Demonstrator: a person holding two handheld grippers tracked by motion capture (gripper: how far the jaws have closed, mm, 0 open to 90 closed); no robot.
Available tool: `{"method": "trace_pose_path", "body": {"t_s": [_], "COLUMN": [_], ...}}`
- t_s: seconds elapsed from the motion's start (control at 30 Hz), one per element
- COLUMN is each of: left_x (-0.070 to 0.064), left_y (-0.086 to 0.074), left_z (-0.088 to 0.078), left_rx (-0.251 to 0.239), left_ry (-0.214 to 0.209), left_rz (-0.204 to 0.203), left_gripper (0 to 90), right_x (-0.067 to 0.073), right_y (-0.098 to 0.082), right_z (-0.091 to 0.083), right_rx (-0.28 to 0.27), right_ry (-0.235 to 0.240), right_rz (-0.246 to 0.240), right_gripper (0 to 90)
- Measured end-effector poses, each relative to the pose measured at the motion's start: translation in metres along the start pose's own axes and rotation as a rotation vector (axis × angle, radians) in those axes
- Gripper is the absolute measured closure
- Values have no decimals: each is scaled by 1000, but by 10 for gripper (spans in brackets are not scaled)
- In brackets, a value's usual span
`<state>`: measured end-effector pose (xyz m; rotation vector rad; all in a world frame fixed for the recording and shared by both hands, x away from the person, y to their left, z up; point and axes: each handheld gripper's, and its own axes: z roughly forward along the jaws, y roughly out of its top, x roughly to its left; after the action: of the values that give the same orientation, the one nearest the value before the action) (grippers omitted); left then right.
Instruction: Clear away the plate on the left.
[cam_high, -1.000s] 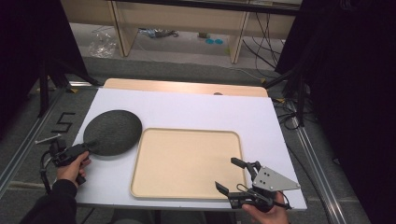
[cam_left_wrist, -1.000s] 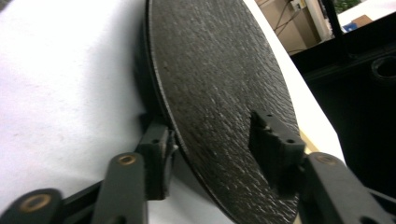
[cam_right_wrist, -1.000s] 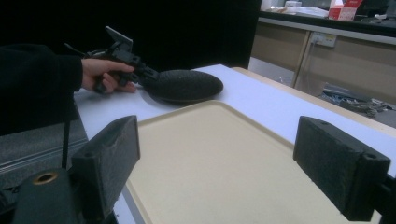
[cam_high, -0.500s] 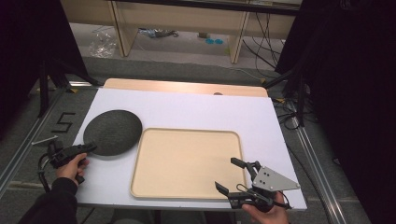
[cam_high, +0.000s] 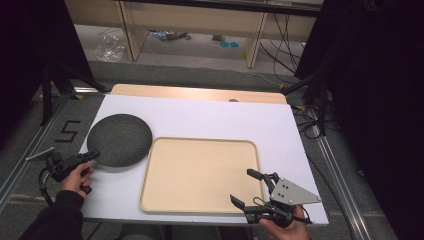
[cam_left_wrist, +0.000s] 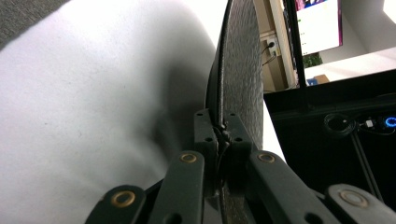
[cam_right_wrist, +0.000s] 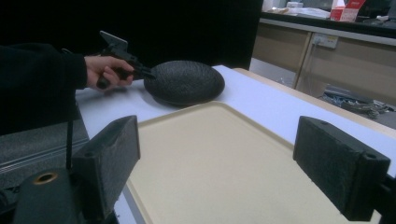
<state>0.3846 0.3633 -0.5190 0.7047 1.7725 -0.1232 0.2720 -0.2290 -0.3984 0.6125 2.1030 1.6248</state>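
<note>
While my left gripper (cam_high: 91, 157) has its jaws pinched on the near rim of the dark round plate (cam_high: 119, 139), the plate sits just left of the beige tray (cam_high: 200, 172), its right edge close to the tray's left rim; I cannot tell whether it rests flat on the white table (cam_high: 210, 120). On the tray's near right corner, my right gripper (cam_high: 250, 187) hangs with its jaws spread wide and nothing between them.
</note>
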Motion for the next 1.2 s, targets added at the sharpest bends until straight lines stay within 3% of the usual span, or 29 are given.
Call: {"method": "trace_pose_path", "body": {"t_s": [0.1,0.13,0.2,0.37,0.47,0.57,0.6,0.63,0.8,0.83,0.9,0.97,1.2], "left_x": [1,2,2,6,6,7,7,5,2,1,0,-4,-12], "left_y": [0,0,0,0,2,2,3,4,7,6,6,6,3], "left_z": [-1,-2,-3,-2,-3,-2,-2,-2,-3,-3,-1,0,0], "left_rx": [-17,-26,-41,-22,-8,2,10,10,34,42,51,70,79], "left_ry": [-4,-9,-13,-26,-35,-69,-80,-64,-109,-91,-127,-109,-138], "left_rz": [-36,-23,-37,-73,-70,-87,-74,-75,-83,-93,-86,-79,-97], "left_gripper": [859,854,857,856,853,849,848,845,833,834,834,834,832], "right_x": [0,0,1,0,0,1,1,0,-1,-1,0,-1,-1], "right_y": [0,0,0,-1,0,0,0,0,0,0,0,0,0], "right_z": [1,0,1,1,1,0,0,1,-1,1,1,0,1], "right_rx": [-17,-8,-6,-5,-20,-2,-4,-17,-11,-22,-18,-13,-16], "right_ry": [8,7,-6,-5,10,1,3,11,-2,5,1,1,4], "right_rz": [0,-1,-1,-2,1,-3,0,0,0,4,0,-1,2], "right_gripper": [158,158,158,158,158,158,158,158,158,158,158,158,158]}}
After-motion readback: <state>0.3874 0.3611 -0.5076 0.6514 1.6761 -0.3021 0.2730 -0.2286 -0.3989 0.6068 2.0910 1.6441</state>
